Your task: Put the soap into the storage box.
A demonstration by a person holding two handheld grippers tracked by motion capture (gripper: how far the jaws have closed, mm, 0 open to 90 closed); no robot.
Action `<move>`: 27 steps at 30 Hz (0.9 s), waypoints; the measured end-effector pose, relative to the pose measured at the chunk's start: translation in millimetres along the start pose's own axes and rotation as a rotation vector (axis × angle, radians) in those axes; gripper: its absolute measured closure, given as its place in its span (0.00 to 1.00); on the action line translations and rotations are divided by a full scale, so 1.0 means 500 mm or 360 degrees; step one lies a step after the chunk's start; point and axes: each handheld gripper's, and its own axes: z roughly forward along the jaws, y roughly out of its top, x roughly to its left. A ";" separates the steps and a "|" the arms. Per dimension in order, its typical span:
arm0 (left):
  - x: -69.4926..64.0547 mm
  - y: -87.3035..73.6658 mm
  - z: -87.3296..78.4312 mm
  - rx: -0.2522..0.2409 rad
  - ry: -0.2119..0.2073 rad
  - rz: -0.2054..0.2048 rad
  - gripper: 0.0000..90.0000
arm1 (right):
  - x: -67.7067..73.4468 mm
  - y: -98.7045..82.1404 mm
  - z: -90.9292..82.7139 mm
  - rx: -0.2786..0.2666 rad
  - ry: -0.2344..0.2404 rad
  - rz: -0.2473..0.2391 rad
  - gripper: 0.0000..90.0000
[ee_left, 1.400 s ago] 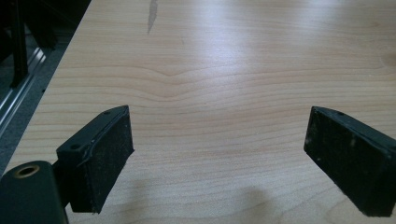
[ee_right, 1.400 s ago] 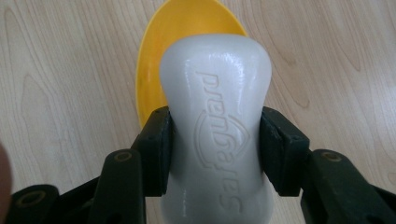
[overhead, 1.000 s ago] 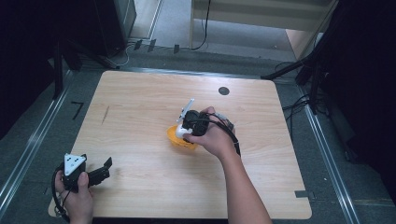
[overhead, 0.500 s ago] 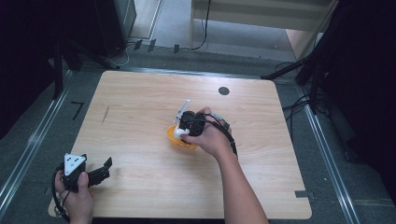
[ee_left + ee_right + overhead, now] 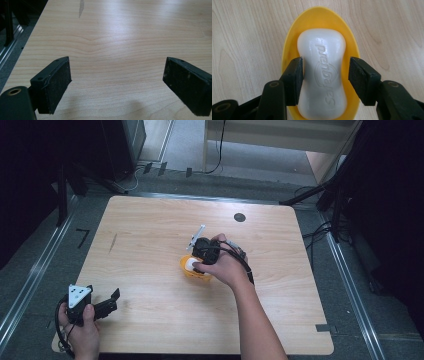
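Your table (image 5: 150,230) is a pale wooden top with rounded corners, standing on a grey floor with dark equipment around it. A small dark round disc (image 5: 239,217) is set into the table near its far edge, and a short dark streak (image 5: 112,242) marks the wood on the far left side.

Your right forearm reaches in from the bottom edge toward the middle of the table, and your right hand (image 5: 223,266) holds the right hand-held gripper (image 5: 325,72) pointing down over a yellow oval dish (image 5: 289,45). The dish sits on the wood near the table's centre. In it lies a white bar of soap (image 5: 322,62) with raised lettering on its top. Your right hand-held gripper's jaws are parted and straddle the waist of the soap: the left pad (image 5: 295,75) sits against the soap's side, while a narrow gap shows between the soap and the right pad (image 5: 359,75).

Your left hand (image 5: 80,332) is at the near left corner of the table, holding the left hand-held gripper (image 5: 116,85) low over bare wood. Its jaws stand wide apart with nothing between them.
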 end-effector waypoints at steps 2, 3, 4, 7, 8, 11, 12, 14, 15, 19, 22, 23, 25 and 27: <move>0.000 0.000 0.000 0.0001 0.0001 0.0002 0.09 | -0.001 -0.001 -0.007 -0.0007 -0.0013 -0.0001 0.52; 0.000 0.000 0.000 0.0002 0.0001 0.0006 0.09 | 0.000 -0.003 -0.009 -0.0012 -0.0007 0.0006 0.51; 0.000 0.000 0.000 0.0003 0.0000 0.0007 0.09 | -0.001 -0.005 -0.013 -0.0022 -0.0015 -0.0001 0.51; 0.000 0.000 0.000 0.0000 0.0002 0.0008 0.09 | -0.003 -0.014 -0.027 -0.0050 -0.0031 0.0034 0.51; 0.000 0.000 0.000 0.0003 0.0001 0.0010 0.09 | -0.004 -0.019 -0.034 -0.0076 -0.0032 0.0050 0.50; 0.000 0.000 0.000 -0.0001 0.0002 0.0007 0.09 | -0.007 -0.030 -0.050 -0.0123 -0.0051 0.0086 0.47; 0.000 0.000 0.000 -0.0002 0.0002 0.0003 0.09 | -0.007 -0.035 -0.055 -0.0137 -0.0058 0.0097 0.46; 0.000 0.000 0.000 0.0001 0.0002 0.0002 0.09 | -0.008 -0.044 -0.066 -0.0148 -0.0076 0.0121 0.42; 0.000 0.000 0.000 0.0001 0.0003 0.0009 0.09 | -0.007 -0.050 -0.071 -0.0151 -0.0078 0.0143 0.40; 0.000 0.000 0.000 0.0000 0.0002 0.0007 0.09 | -0.011 -0.081 -0.086 -0.0203 -0.0078 0.0211 0.37; -0.001 0.000 0.000 0.0000 0.0000 0.0014 0.09 | -0.013 -0.107 -0.093 -0.0233 -0.0096 0.0263 0.33; -0.001 0.000 0.000 0.0000 0.0000 0.0013 0.09 | -0.013 -0.119 -0.095 -0.0239 -0.0106 0.0283 0.31; -0.001 0.000 0.000 0.0001 0.0003 0.0012 0.09 | -0.014 -0.131 -0.096 -0.0239 -0.0126 0.0291 0.29; -0.001 0.000 0.000 -0.0001 0.0001 0.0011 0.09 | -0.012 -0.145 -0.099 -0.0248 -0.0140 0.0321 0.26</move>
